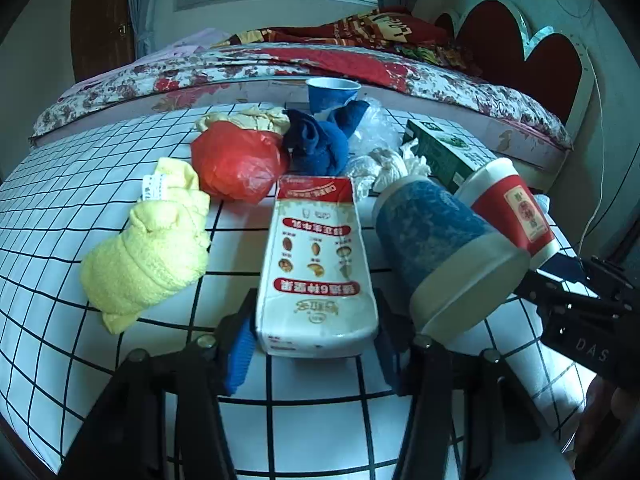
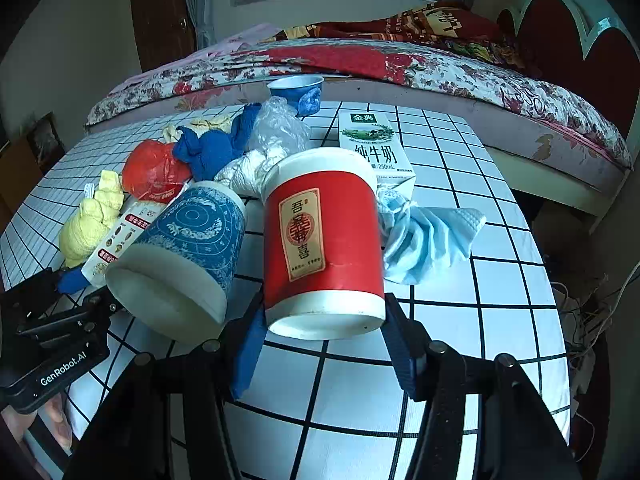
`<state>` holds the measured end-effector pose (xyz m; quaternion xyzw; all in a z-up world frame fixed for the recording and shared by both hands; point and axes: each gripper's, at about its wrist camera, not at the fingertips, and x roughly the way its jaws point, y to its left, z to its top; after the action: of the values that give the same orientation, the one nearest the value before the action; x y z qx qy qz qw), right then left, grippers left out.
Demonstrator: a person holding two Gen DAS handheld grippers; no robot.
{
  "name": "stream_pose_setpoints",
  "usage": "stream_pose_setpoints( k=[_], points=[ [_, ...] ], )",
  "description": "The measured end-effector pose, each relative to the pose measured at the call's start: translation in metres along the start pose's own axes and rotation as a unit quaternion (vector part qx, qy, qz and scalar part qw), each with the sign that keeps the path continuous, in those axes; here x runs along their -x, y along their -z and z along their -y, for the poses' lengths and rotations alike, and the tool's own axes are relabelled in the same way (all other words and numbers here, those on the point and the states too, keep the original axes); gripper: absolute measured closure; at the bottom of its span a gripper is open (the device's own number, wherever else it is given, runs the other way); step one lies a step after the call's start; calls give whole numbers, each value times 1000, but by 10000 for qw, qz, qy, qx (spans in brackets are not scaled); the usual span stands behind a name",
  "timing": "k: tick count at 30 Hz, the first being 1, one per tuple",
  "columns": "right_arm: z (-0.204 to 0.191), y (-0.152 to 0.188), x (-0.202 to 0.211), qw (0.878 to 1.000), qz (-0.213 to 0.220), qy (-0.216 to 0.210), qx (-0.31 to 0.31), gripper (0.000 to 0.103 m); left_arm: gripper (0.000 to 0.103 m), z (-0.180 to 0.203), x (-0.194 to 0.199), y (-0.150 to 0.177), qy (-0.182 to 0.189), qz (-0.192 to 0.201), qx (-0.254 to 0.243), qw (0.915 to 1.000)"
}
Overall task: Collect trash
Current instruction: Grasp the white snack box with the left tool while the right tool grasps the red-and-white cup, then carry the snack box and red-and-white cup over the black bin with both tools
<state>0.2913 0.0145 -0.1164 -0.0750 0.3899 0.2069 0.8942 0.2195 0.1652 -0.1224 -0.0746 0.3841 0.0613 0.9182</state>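
Note:
My left gripper (image 1: pixel 316 332) is shut on a white and red drink carton (image 1: pixel 316 264), held by its near end above the checked table (image 1: pixel 60 208). My right gripper (image 2: pixel 324 336) is shut on a red paper cup (image 2: pixel 320 240), tilted with its base toward the camera; the cup also shows in the left wrist view (image 1: pixel 516 208). A blue patterned paper cup (image 2: pixel 184 248) lies on its side between the two grippers, also in the left wrist view (image 1: pixel 440 248).
On the table lie a yellow towel (image 1: pixel 148 252), a red plastic bag (image 1: pixel 236 160), a blue cloth (image 1: pixel 320 140), crumpled white tissue (image 1: pixel 388 168), clear plastic (image 2: pixel 280 124), a green milk carton (image 2: pixel 372 148), a blue tissue (image 2: pixel 428 232) and an upright blue cup (image 2: pixel 300 92). A bed (image 2: pixel 440 68) stands behind.

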Motion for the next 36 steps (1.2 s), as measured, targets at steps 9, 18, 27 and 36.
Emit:
stream_pose_setpoints(
  k=[9,18,27,36],
  points=[
    [-6,4,17,9993,278,-216,110,48,52,-3,27,5,-83,366,15,9993],
    [-2,10,77,9971,757,-31,77,48,52,4,72,11,-111,858,26,9962],
    [5,33,140,9946,1001,267,37,48,52,40,113,20,180,1177,-191,9927],
    [24,57,189,9912,1176,607,-88,47,52,78,143,37,591,1324,-514,9881]
  ],
)
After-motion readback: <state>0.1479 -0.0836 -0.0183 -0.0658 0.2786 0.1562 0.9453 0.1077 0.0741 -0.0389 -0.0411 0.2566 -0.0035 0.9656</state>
